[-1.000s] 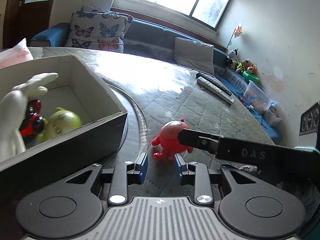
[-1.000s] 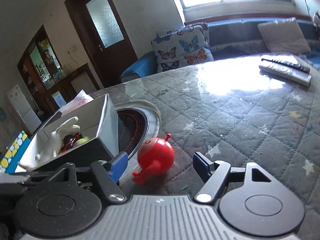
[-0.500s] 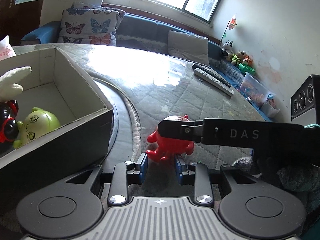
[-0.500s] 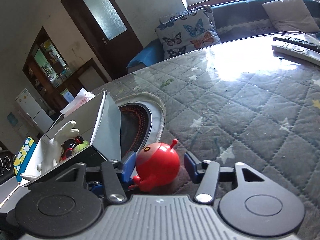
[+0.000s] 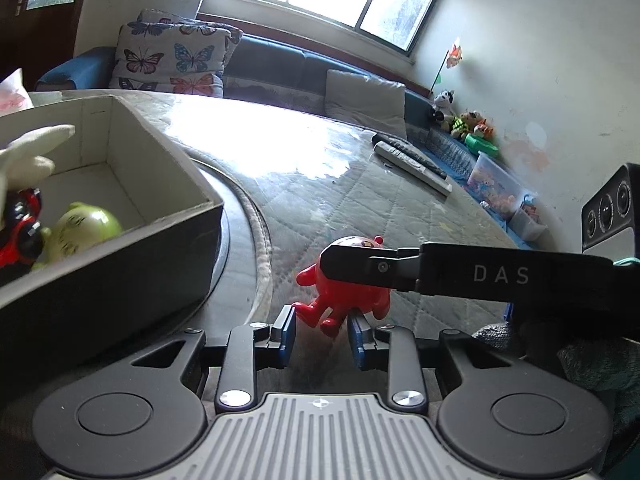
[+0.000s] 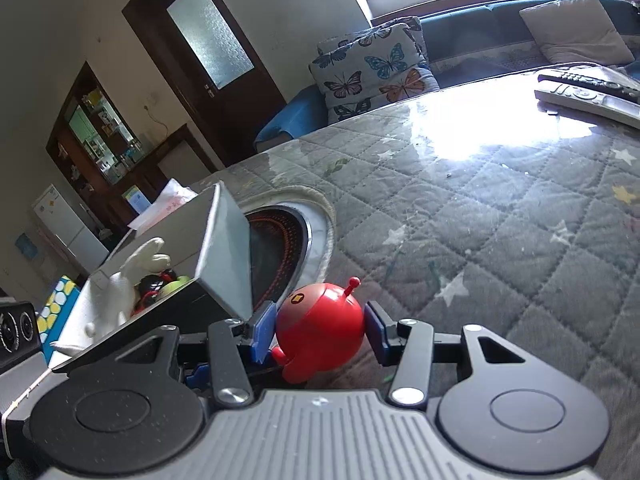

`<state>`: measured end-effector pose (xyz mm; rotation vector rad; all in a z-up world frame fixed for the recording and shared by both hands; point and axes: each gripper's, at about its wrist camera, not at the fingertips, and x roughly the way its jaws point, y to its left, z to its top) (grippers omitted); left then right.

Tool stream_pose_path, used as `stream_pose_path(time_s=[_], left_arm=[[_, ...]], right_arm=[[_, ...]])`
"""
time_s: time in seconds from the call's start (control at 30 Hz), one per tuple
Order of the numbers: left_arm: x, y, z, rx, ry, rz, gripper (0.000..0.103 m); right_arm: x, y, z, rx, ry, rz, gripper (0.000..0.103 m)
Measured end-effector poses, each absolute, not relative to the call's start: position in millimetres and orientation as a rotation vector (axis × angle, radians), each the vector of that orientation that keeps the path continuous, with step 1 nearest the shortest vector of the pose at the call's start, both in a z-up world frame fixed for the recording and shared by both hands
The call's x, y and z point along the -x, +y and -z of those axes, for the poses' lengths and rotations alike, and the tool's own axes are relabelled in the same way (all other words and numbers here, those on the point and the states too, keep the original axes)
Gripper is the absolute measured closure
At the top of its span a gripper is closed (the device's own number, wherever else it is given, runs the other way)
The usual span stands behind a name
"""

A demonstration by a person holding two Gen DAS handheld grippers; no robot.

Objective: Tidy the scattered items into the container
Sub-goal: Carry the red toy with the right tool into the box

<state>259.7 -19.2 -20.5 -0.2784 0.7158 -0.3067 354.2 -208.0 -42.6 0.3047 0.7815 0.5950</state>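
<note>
Since the earlier frame, the right gripper (image 6: 320, 330) had drawn its jaws in on the red toy (image 6: 320, 330) — both blue pads (image 6: 264, 330) now pressed its round body, pinching it just above the quilted table cover (image 6: 500, 220). From the right wrist view, the open box (image 6: 216, 248) sat beyond the left finger, with a white plush (image 6: 132, 280) and small toys inside. From the left wrist view, the left gripper (image 5: 322, 334) stood with fingers (image 5: 285, 330) parted and nothing between them; the red toy (image 5: 344, 300) was just ahead of the tips, crossed by the right gripper's dark finger (image 5: 372, 266). To the left of the fingers lay the box (image 5: 120, 248) holding a green toy (image 5: 84, 230) — two remote controls (image 5: 412, 160) rested well beyond.
</note>
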Motion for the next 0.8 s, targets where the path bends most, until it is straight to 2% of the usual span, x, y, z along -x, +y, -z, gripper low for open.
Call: stream_pose_path(time_s=[0.57, 0.8], left_arm=[[-178.6, 54.4, -47.1, 0.370, 0.493, 0.113, 0.076], [-183.0, 102.8, -46.8, 0.397, 0.504, 0.020, 0.076]], right_arm=[[-309.5, -127.6, -26.1, -0.293, 0.601, -0.825, 0.055], [-332.6, -74.1, -15.7, -0.354, 0.650, -0.896, 0.055]])
